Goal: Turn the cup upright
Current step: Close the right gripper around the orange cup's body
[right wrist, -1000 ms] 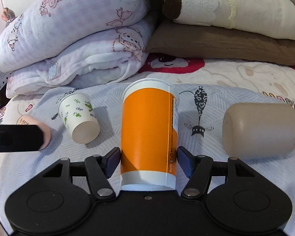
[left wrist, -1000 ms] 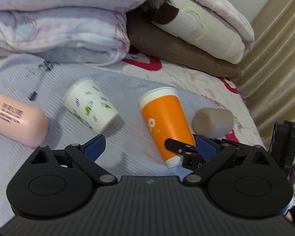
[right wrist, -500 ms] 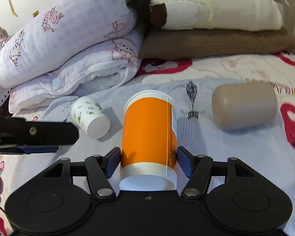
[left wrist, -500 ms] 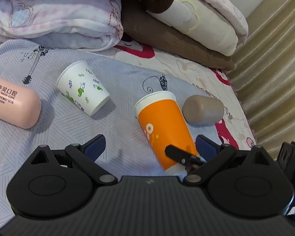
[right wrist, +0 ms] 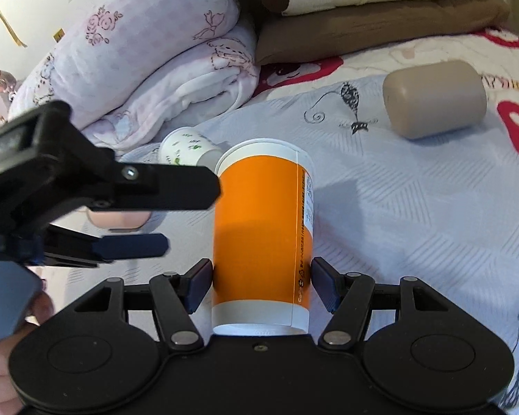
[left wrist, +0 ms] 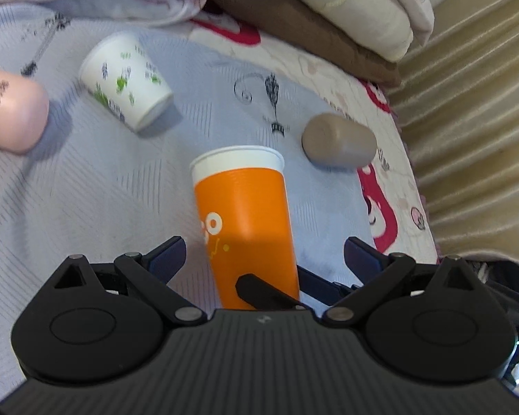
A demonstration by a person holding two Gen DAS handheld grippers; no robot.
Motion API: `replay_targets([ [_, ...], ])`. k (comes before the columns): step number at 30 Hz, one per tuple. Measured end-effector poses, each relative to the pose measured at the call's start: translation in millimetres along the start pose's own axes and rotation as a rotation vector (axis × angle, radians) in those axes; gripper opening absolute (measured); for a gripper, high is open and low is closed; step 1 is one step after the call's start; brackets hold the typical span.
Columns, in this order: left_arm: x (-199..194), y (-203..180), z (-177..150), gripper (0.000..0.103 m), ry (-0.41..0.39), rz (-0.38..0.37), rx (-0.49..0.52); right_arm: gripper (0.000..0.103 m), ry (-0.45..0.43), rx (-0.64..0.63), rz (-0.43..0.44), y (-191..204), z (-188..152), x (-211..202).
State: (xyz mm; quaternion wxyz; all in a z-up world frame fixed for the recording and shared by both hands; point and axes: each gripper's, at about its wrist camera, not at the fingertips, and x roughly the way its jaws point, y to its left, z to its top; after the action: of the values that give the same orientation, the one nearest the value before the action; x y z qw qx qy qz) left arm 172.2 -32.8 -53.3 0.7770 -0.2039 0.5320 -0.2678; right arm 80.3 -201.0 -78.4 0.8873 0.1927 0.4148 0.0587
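An orange paper cup with white bands point(right wrist: 263, 238) is held near its base between the fingers of my right gripper point(right wrist: 262, 283), lifted off the grey bedspread, its rim pointing away from the camera. The same cup point(left wrist: 245, 214) shows in the left wrist view between the spread fingers of my left gripper point(left wrist: 263, 256), which is open and not touching it. The left gripper point(right wrist: 97, 197) shows in the right wrist view just left of the cup.
A white cup with green print point(left wrist: 126, 79) lies on its side at the far left. A pink cylinder point(left wrist: 12, 110) lies left of it. A tan cup point(left wrist: 339, 140) lies on its side to the right. Folded quilts point(right wrist: 148, 55) and pillows point(right wrist: 373, 3) are stacked behind. A curtain point(left wrist: 474, 110) hangs at the right.
My right gripper has lifted the orange cup off the bedspread and tilted it. My left gripper has moved in closer, and the cup now lies between its open fingers.
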Motion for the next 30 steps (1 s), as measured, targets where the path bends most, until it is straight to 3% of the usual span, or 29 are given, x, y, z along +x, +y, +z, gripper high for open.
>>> replay_targets([
  [5,7,6,-3,0.095,0.064,0.024,-0.003,0.068,0.065,0.092,0.123,-7,-13,0],
  [7,7,5,-4,0.074,0.073,0.076,0.012,0.068,0.090,0.138,0.171,-8,-20,0],
  [12,8,0,-5,0.063,0.083,0.146,0.065,0.067,0.122,0.141,0.190,-8,-23,4],
  [15,11,7,-2,0.063,0.088,0.166,0.055,0.066,0.145,0.116,0.195,-6,-20,6],
  [17,14,12,-1,0.064,0.099,0.178,0.056,0.061,0.205,0.111,0.226,-7,-20,8],
  [21,13,19,2,0.063,0.113,0.141,0.024,0.061,0.287,0.014,0.214,1,-10,12],
  [24,15,19,1,0.062,0.126,0.124,0.028,0.065,0.266,-0.102,0.196,15,3,9],
  [26,15,17,0,0.062,0.133,0.124,0.031,0.079,0.286,-0.155,0.207,22,11,15],
  [30,16,14,-1,0.061,0.145,0.105,0.043,0.079,0.355,-0.156,0.169,20,16,41],
])
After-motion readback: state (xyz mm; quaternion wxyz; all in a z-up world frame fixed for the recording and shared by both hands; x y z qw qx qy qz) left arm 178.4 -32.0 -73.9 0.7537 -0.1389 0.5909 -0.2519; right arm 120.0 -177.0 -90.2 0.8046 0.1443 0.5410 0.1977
